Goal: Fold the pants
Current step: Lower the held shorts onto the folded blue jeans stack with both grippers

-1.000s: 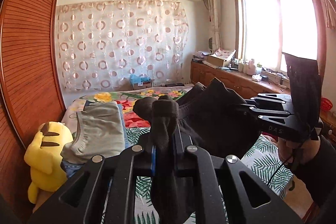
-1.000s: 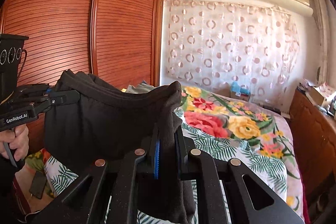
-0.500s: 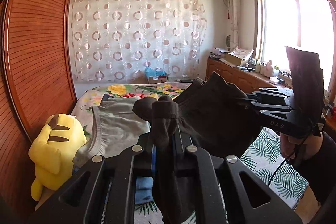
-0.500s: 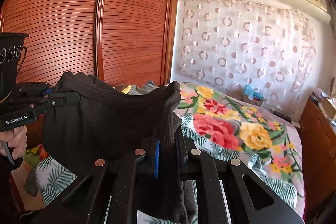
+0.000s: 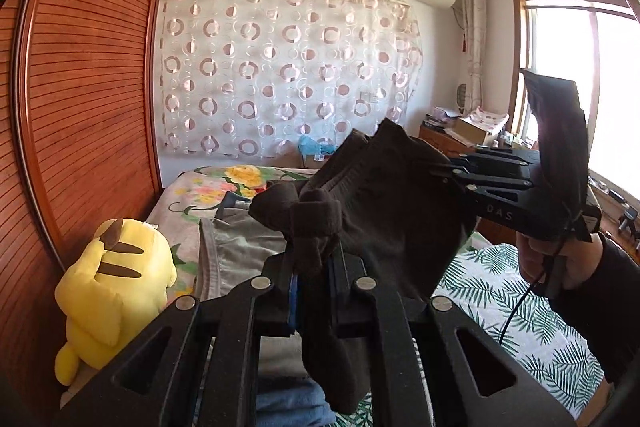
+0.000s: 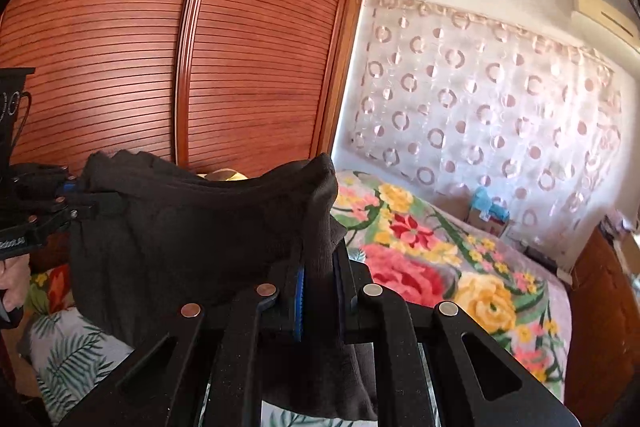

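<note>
Dark brown pants [image 5: 384, 203] hang in the air between my two grippers, above the bed. My left gripper [image 5: 314, 267] is shut on one bunched end of the pants. My right gripper [image 6: 318, 267] is shut on the other end [image 6: 200, 227]. In the left wrist view the right gripper [image 5: 444, 173] comes in from the right, pinching the cloth. In the right wrist view the left gripper [image 6: 80, 205] shows at the far left, clamped on the pants.
A bed with a floral blanket [image 6: 440, 267] and a palm-leaf sheet [image 5: 500, 291] lies below. Folded grey clothes [image 5: 240, 247] and a yellow plush toy [image 5: 116, 287] lie at its left side. A wooden wardrobe [image 6: 200, 67] stands to the left.
Both grippers have swung to the left and tilted upward with the pants held between them; the wardrobe fills more of the view. The grips have not changed.
</note>
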Tool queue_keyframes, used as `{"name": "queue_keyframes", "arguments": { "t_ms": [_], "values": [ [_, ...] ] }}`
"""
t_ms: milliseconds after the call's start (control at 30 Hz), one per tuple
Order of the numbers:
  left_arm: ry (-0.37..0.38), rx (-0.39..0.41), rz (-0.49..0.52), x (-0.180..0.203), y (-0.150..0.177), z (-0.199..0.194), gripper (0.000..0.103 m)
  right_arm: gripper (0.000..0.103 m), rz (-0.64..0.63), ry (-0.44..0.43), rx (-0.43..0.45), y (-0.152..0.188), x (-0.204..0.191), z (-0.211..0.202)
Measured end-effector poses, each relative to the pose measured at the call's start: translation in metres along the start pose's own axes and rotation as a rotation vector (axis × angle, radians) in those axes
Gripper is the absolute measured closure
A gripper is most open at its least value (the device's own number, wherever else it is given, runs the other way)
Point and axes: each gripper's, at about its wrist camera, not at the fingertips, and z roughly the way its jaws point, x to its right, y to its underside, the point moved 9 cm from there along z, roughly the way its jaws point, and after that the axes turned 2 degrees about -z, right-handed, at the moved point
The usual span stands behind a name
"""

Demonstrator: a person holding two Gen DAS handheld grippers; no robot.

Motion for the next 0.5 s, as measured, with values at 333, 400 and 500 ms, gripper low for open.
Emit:
{"name": "queue_keyframes", "arguments": {
  "t_ms": [333,400,500],
  "values": [
    [-0.068,0.019,-0.178,-0.030,0.026,0.006,0.091,0.091,-0.076,-0.064,-0.008,-0.013,-0.005,0.072],
    [-0.082,0.018,-0.192,-0.034,0.032,0.006,0.091,0.091,-0.057,-0.127,-0.014,-0.017,-0.010,0.088],
    [-0.117,0.000,-0.232,-0.047,0.040,0.010,0.091,0.091,-0.078,-0.164,-0.025,-0.024,-0.017,0.113]
  ]
}}
